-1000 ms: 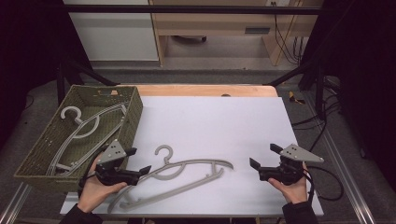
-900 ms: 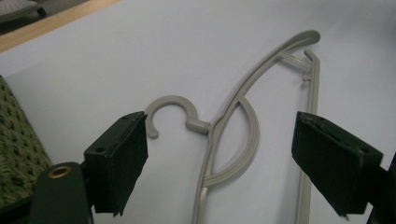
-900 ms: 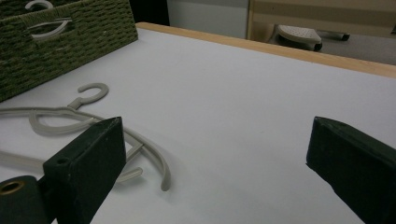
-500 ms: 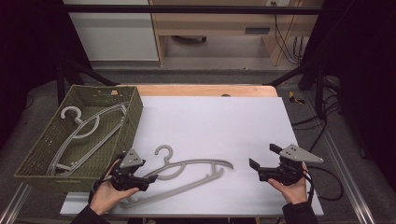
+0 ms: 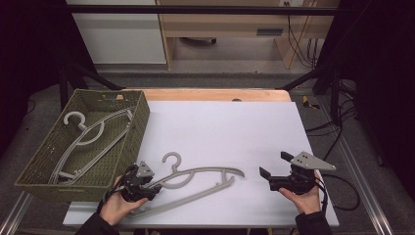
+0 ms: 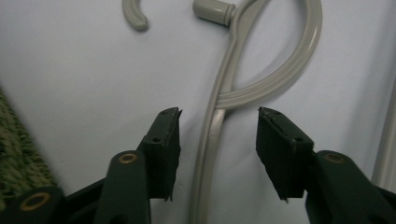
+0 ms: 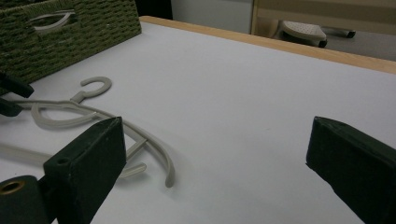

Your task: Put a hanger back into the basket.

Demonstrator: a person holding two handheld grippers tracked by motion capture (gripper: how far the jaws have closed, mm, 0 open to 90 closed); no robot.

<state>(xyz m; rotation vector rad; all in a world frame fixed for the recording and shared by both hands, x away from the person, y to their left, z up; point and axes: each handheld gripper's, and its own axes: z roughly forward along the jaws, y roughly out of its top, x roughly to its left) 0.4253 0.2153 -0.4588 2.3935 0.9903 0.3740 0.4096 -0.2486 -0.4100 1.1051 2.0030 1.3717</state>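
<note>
A grey plastic hanger (image 5: 195, 177) lies flat on the white table (image 5: 225, 122), its hook toward the basket. My left gripper (image 5: 150, 190) is low over the hanger's left arm. In the left gripper view the jaws of that gripper (image 6: 217, 116) straddle the hanger's arm (image 6: 212, 140). They have just been closing, and a gap still shows on each side, so the pads do not press on it. My right gripper (image 5: 274, 165) is held at the front right, open with nothing between its jaws (image 7: 215, 140). The hanger (image 7: 93, 112) lies off to its left.
A green woven basket (image 5: 142, 117) stands at the table's left and holds more grey hangers (image 5: 88, 137); it also shows in the right gripper view (image 7: 70, 37). A wooden strip (image 5: 215, 94) runs along the table's far edge. Dark frame rails flank the table.
My left gripper has sunk toward the table onto the hanger's left arm, and its jaws have narrowed around it. The right gripper and the hanger have stayed where they were.
</note>
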